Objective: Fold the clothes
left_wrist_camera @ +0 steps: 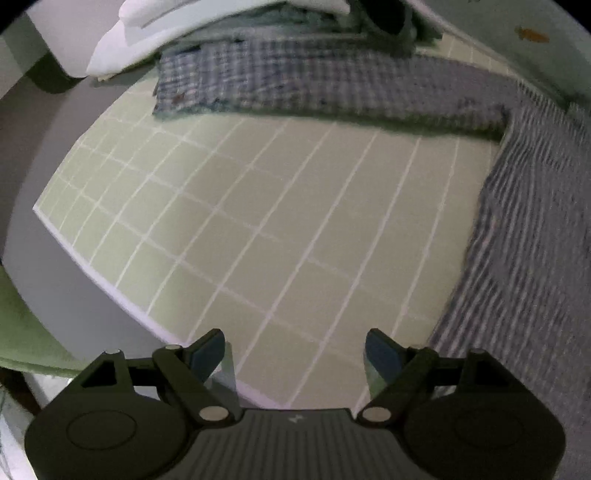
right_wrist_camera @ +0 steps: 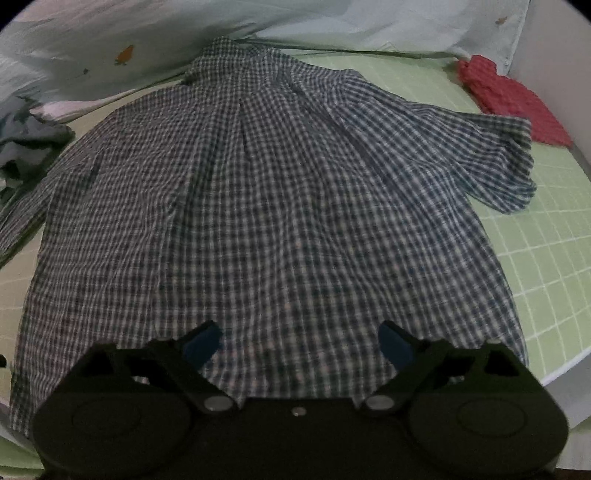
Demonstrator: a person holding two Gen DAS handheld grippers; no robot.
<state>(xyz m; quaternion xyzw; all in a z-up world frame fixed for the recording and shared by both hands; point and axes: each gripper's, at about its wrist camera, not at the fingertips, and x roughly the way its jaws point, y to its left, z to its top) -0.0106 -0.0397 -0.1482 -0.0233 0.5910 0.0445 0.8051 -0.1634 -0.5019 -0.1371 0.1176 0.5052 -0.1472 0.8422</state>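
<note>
A blue-and-white checked shirt (right_wrist_camera: 266, 206) lies spread flat, collar at the far end and hem toward the camera, on a light green sheet with a white grid (right_wrist_camera: 546, 258) that covers a bed-like surface. In the right wrist view the shirt fills most of the frame; its right short sleeve (right_wrist_camera: 506, 162) lies out to the side, slightly rumpled, while the other sleeve runs off toward the left edge. The right gripper (right_wrist_camera: 299, 341) hovers over the hem, its two blue-padded fingers spread wide with nothing between them. Beyond the collar sits pale bedding printed with small orange motifs (right_wrist_camera: 110, 48), a red checked cloth (right_wrist_camera: 513, 99) rests near the far right corner of the sheet, and a grey-blue garment (right_wrist_camera: 26, 147) is bunched at the left. In the left wrist view the left gripper (left_wrist_camera: 295, 354) is likewise spread apart and empty, held above the bare sheet (left_wrist_camera: 258, 221) near its edge. The shirt's body (left_wrist_camera: 532, 258) lies along the right side of that view, with its sleeve (left_wrist_camera: 295, 85) stretched across the top; the picture is blurred there. Behind the sleeve is a pile of folded clothes (left_wrist_camera: 295, 26), and a white pillow-like thing (left_wrist_camera: 122, 40) lies at the upper left.
</note>
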